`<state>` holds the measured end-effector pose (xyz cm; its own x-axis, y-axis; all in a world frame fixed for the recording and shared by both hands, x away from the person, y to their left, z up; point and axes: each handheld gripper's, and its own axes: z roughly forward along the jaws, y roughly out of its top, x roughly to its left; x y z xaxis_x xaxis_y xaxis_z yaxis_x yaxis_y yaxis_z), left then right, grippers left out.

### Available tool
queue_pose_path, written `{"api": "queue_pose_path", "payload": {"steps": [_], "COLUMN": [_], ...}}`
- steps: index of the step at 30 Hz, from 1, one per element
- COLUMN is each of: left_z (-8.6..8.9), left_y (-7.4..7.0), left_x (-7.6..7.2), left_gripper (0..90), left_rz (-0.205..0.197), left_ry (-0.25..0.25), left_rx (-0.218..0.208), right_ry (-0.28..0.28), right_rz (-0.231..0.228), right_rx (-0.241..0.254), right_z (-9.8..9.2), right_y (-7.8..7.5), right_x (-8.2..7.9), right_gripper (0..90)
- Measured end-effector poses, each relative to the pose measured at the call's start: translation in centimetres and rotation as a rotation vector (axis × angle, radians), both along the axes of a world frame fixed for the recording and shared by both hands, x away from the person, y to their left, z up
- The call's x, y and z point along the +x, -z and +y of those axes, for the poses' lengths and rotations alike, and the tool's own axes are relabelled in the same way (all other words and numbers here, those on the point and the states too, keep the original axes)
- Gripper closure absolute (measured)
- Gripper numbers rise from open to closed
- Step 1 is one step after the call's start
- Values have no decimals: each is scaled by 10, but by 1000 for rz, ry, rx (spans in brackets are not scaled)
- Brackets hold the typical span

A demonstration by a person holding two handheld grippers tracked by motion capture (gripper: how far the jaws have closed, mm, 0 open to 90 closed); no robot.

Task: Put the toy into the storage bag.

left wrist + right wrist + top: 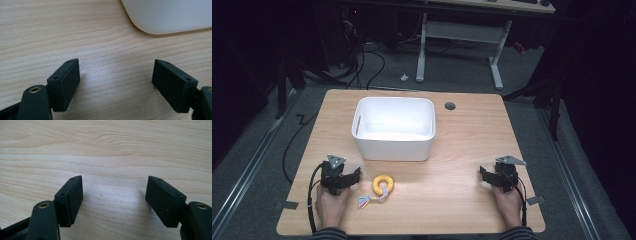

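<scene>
Yellow and soft-looking, the ring toy (383, 184) lies flat on the wooden worktop (462, 150) with a pale, multicoloured tassel (368, 200) trailing from it toward seven o'clock. It sits just beside the left claw (357, 173), at about four o'clock from the tips, apart from them and untouched. The white bin (394, 128) stands at twelve o'clock from the toy, near but not touching it.

Both claws rest low over the wood with jaws spread wide and nothing between them. In the left gripper view the left claw (116, 83) frames bare grain, with a rounded corner of the bin (170, 15) at one o'clock. In the right gripper view the right claw (114, 200) likewise frames bare wood. From above, the right claw (483, 173) is well apart from the toy, at three o'clock from it across the worktop.

Judging from this, the work in hand is a pickup of the toy, probably for the bin. The main risk is a sideways nudge: the left claw points past the toy, so swinging toward it could push the ring away instead of straddling it. A pinch on the tassel alone could let the ring dangle and swing against the bin's rim. Pressing down too hard could jam the tips on the wood.
</scene>
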<state>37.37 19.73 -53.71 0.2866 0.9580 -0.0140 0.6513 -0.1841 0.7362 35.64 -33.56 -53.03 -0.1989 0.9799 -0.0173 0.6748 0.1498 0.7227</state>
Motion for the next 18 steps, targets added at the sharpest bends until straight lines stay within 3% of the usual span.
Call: {"api": "queue_pose_path", "payload": {"steps": [12,16,18], "left_z": [3,4,6], "left_y": [-1,-3,-6], "left_x": [-1,-1,1], "left_gripper": [268,268,260], "left_rz": [3,25,51], "left_ry": [50,58,60], "left_rx": [1,6,-18], "right_ry": [-7,-8,-9], "right_rz": [-3,-3,-2], "right_rx": [1,2,0], "right_z": [0,0,0], "right_y": [0,0,0], "right_x": [0,0,0], "right_gripper": [304,303,303]}}
